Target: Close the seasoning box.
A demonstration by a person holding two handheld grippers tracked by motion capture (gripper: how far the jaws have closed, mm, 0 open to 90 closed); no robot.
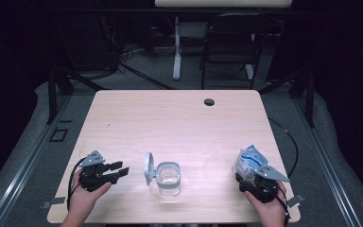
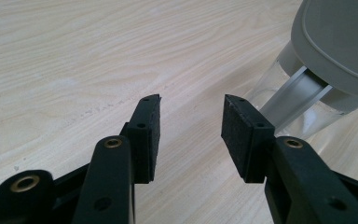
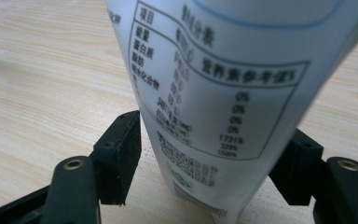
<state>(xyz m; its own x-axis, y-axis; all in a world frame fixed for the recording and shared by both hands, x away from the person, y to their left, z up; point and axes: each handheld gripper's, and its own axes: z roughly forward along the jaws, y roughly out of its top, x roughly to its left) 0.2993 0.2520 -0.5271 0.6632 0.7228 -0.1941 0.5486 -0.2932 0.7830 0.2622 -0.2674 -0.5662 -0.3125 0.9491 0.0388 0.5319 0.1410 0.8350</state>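
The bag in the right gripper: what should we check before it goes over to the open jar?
1. Right gripper shut on the bag: ok, both pads press its sides.
2. Jar lid flipped open: ok.
3. Jar upright on the table: ok.
4. Left gripper open beside the jar: ok, nothing between its pads.
5. Bag already opened at the top: cannot tell.
6. Table between bag and jar bare: ok.
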